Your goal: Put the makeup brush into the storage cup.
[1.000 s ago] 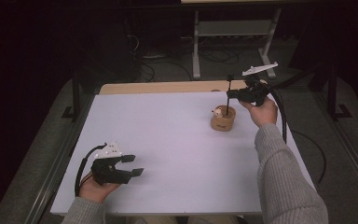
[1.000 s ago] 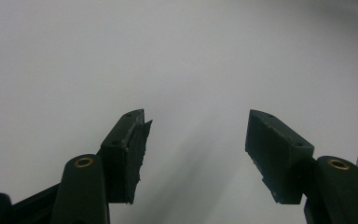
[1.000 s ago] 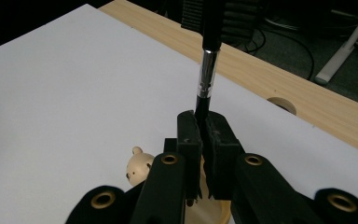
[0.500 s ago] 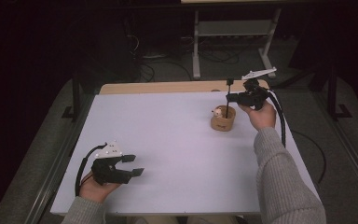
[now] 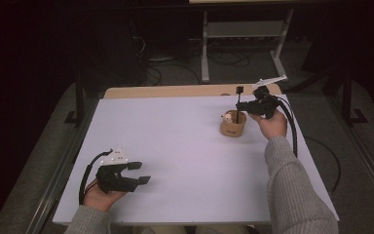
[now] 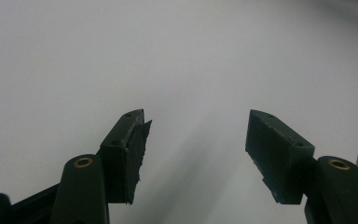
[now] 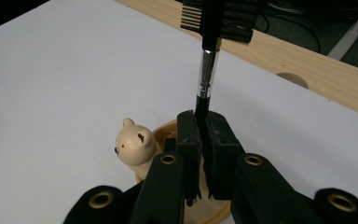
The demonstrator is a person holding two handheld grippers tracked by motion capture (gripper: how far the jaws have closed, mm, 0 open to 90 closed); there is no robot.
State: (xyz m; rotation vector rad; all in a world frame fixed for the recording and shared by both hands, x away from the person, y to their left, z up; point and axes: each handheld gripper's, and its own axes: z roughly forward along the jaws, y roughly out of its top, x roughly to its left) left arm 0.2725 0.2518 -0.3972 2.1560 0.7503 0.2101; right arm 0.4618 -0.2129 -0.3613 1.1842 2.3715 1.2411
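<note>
Right gripper point(image 7: 200, 140) clamped on the stem of a small black brush point(image 7: 205, 88), held upright, bristle head up, lower end over the wooden cup point(image 5: 233, 127). Cannot tell whether the tip sits inside the cup. Risk: a thin stem in a narrow pinch may swivel or slip; a skewed descent may catch the rim and tip the light cup. Bear figure point(image 7: 133, 147) at the cup's rim, crowding the opening. Left gripper point(image 5: 139, 174) idle, jaws apart and empty, well apart from the cup, low on the white table point(image 5: 175, 146). Wooden strip point(image 7: 307, 70) beyond the cup; nothing else obstructing.
</note>
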